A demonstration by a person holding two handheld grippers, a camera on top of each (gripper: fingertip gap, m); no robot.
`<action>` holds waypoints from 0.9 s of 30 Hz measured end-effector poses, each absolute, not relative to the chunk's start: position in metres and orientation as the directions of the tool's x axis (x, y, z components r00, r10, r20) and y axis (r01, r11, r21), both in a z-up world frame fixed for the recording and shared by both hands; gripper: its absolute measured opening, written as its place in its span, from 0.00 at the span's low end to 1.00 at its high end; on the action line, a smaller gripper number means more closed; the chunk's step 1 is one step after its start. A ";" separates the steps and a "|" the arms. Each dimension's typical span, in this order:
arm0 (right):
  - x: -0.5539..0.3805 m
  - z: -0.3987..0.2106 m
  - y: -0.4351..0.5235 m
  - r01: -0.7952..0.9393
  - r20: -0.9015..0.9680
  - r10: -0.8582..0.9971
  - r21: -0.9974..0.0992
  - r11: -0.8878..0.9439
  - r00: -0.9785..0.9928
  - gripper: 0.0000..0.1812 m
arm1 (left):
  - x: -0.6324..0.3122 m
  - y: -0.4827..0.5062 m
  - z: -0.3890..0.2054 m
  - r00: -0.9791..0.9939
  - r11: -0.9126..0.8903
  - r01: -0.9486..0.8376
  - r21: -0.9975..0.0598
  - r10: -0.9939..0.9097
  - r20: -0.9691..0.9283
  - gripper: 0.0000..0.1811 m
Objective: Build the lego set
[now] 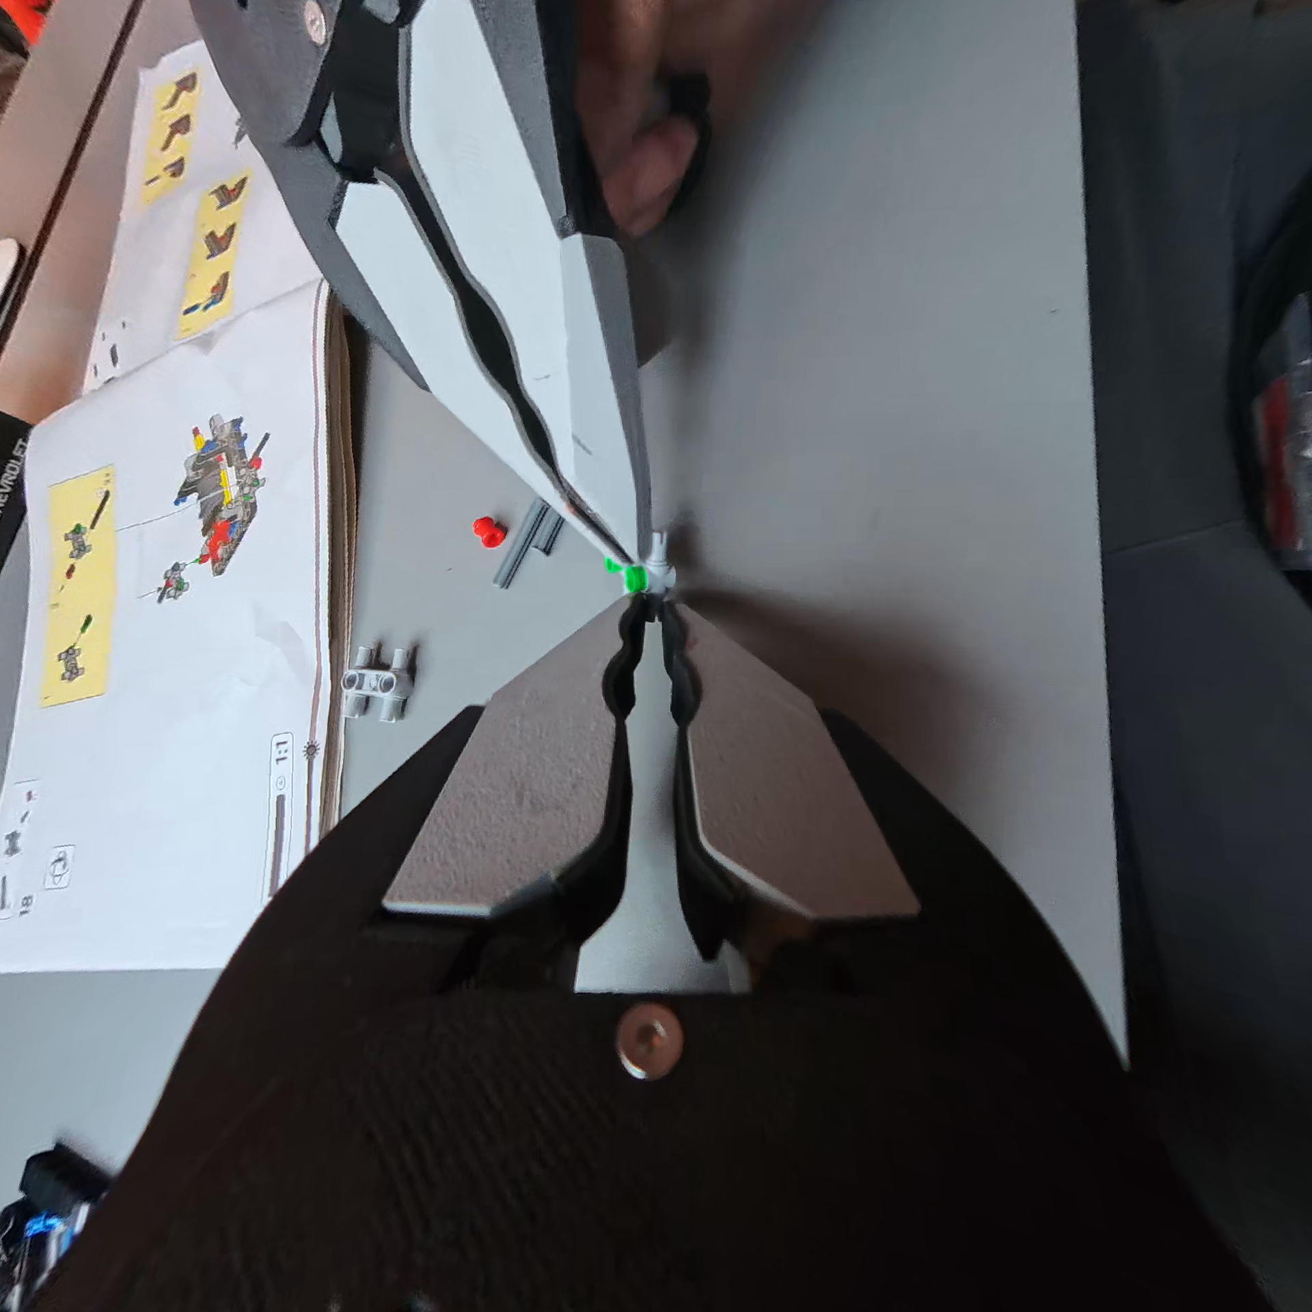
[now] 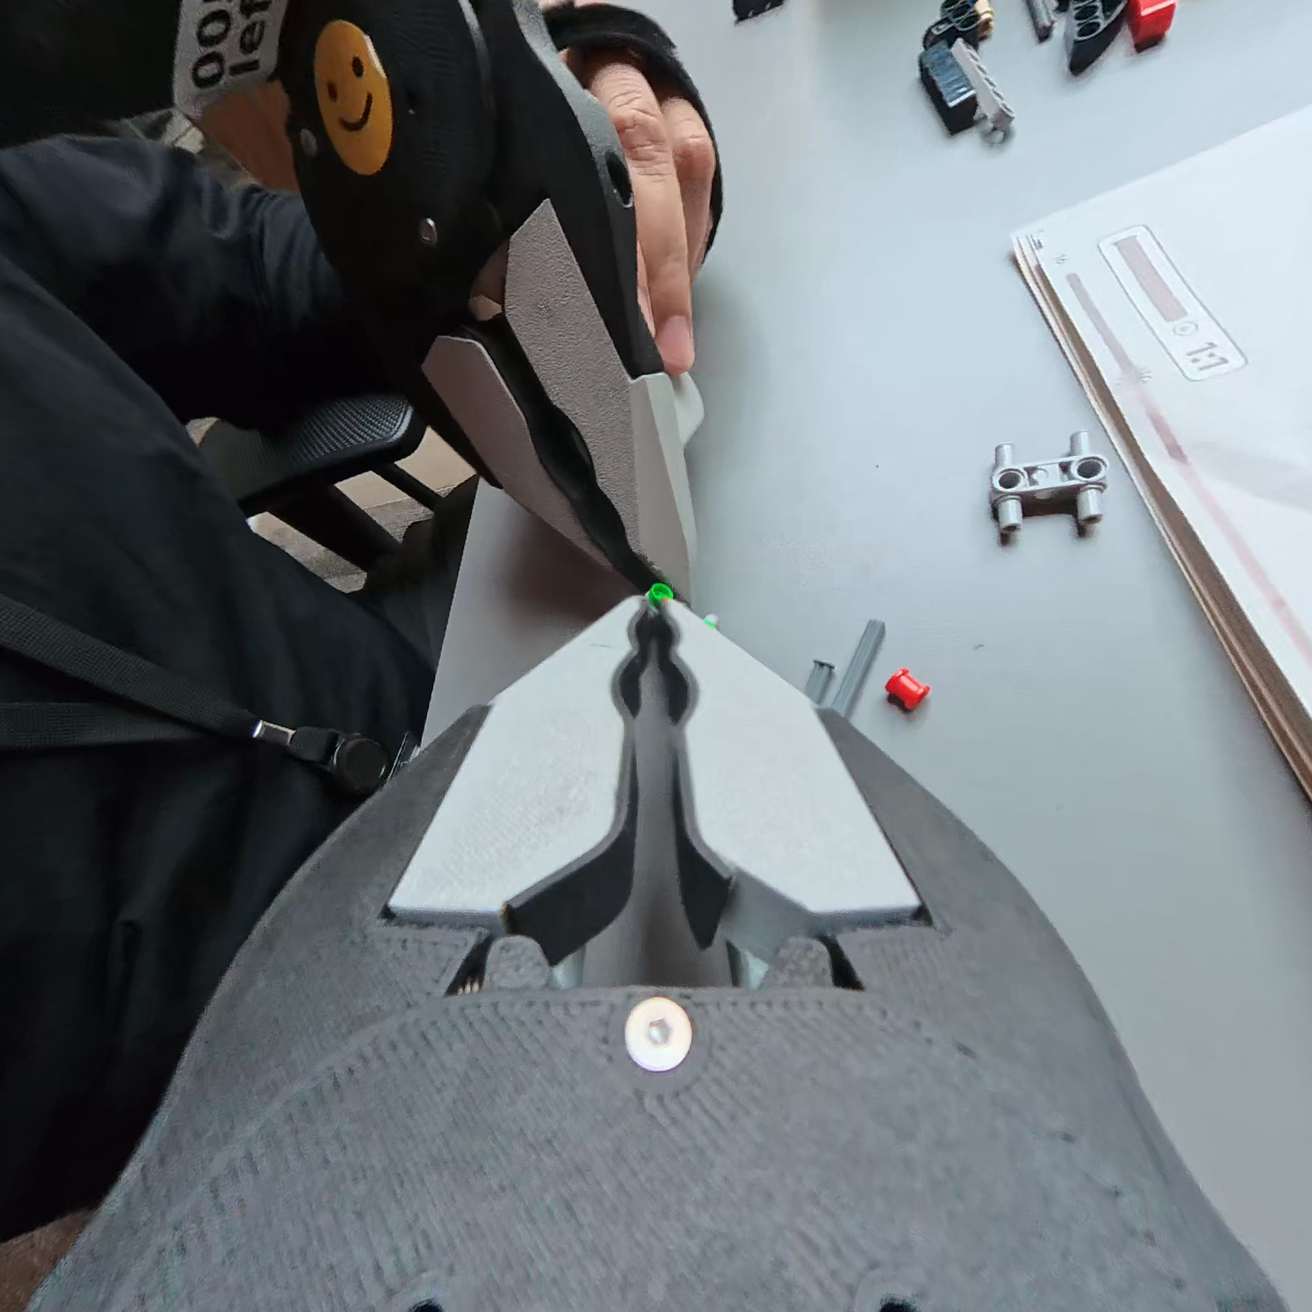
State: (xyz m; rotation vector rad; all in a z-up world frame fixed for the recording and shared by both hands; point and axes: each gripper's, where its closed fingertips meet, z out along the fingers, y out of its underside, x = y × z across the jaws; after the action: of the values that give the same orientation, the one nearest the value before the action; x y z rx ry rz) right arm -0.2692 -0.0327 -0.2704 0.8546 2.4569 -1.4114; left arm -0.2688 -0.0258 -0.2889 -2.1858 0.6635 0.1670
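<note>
Above the grey table (image 1: 887, 355), my left gripper (image 1: 649, 603) clamps the small grey connector (image 1: 660, 564); my right gripper (image 2: 657, 616) pinches the green pin (image 2: 659, 593). Line them up straight, then push gently.

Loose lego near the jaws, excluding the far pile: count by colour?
Red: 1, bushing
Dark grey: 2, axles side by side
Light grey: 1, H-shaped connector
Green and light grey: 1, small assembly at both grippers' tips
Total: 5
</note>
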 end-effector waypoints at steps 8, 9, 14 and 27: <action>-0.273 -0.274 -0.034 0.548 -0.374 0.436 -0.735 0.399 -0.819 0.03 | -0.272 -0.023 -0.289 0.844 -0.523 -0.533 -0.666 -0.381 -0.377 0.02; -0.273 -0.274 -0.034 0.565 -0.398 0.435 -0.732 0.381 -0.808 0.03 | -0.272 -0.023 -0.289 0.845 -0.524 -0.531 -0.666 -0.382 -0.374 0.01; -0.276 -0.274 -0.033 0.637 -0.492 0.432 -0.705 0.311 -0.756 0.02 | -0.274 -0.022 -0.290 0.843 -0.528 -0.536 -0.659 -0.374 -0.386 0.01; -0.292 -0.270 -0.029 0.660 -0.471 0.555 -0.724 0.200 -0.685 0.00 | -0.284 -0.020 -0.287 0.879 -0.558 -0.478 -0.678 -0.308 -0.365 0.02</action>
State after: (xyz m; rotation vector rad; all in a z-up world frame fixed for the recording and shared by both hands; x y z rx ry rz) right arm -0.2918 -0.0295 -0.2703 1.1950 2.3493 -1.5067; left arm -0.2845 -0.0205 -0.2874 -2.2044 0.5631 0.2586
